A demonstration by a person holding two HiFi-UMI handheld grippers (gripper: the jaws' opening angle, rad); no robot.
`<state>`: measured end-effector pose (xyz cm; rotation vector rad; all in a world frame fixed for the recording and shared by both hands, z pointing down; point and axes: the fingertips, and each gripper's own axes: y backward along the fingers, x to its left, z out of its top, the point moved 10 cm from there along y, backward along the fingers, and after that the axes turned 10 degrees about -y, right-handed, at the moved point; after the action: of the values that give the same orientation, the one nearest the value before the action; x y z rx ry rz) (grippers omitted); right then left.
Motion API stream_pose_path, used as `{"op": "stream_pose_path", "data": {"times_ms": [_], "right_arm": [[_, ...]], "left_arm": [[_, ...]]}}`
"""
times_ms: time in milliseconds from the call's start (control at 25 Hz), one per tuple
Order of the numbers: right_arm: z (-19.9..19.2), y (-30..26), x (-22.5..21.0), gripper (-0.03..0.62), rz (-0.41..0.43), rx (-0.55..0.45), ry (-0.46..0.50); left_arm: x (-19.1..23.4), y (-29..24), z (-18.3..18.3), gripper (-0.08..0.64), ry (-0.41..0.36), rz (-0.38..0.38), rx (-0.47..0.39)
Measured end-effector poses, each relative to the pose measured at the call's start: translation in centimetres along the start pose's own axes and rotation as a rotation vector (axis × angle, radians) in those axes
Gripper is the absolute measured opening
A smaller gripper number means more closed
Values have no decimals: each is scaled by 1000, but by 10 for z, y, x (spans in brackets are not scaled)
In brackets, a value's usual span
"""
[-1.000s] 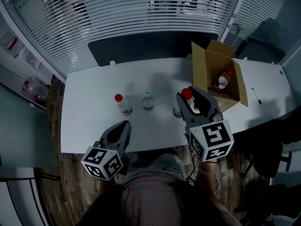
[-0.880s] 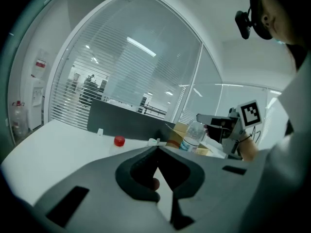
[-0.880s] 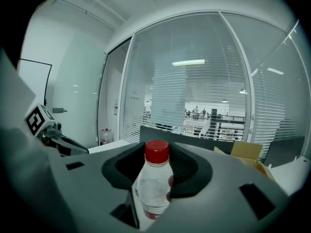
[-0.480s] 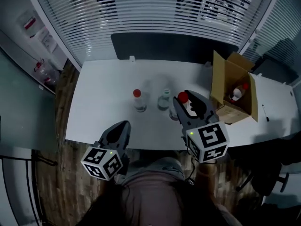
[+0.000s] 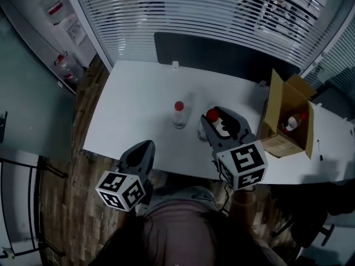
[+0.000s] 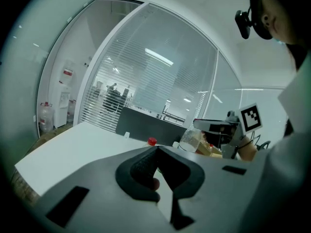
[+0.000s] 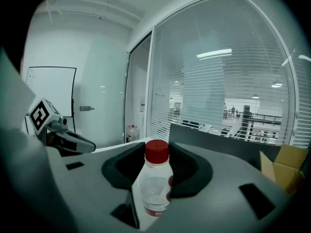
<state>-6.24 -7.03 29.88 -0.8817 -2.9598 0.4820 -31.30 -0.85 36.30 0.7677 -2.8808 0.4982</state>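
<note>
Left gripper (image 6: 156, 150): jaws together, nothing between them, held low at the near edge of the white table (image 5: 127, 110), well apart from everything on it. Its marker cube (image 5: 122, 190) sits closest to the person. Right gripper (image 7: 156, 165): jaws clamped on the neck and shoulder of a clear plastic bottle (image 7: 154, 188), 1 jaw on each side, red cap (image 7: 156, 152) sticking up above the pads. From the head view that held bottle is over the table's middle, right of centre; from the left gripper view it looks slightly tilted. Cannot tell whether its base touches the table. A 2nd red-capped bottle (image 5: 178, 114) stands upright on the table just left of the held one, apart from it, and no gripper touches it. It also shows past the left gripper's closed jaws. Further right, near the table's right end, an open cardboard box (image 5: 280, 101) stands with its flaps up; a 3rd bottle (image 5: 294, 122) with a red cap lies inside. The box is well apart from the right gripper. A pen (image 5: 320, 149) lies on the table right of the box. Behind the table's far edge is a dark panel (image 5: 222, 51), then glass walls with horizontal blinds (image 5: 183, 7). The floor left of the table is wood.
</note>
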Motion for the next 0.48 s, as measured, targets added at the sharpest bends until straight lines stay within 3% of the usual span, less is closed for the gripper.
{"op": "stream_pose_path", "data": {"times_ms": [480], "right_arm": [[-4, -30, 26, 161, 112, 39, 27]], "left_arm": [[12, 24, -7, 8, 24, 84, -7]]}}
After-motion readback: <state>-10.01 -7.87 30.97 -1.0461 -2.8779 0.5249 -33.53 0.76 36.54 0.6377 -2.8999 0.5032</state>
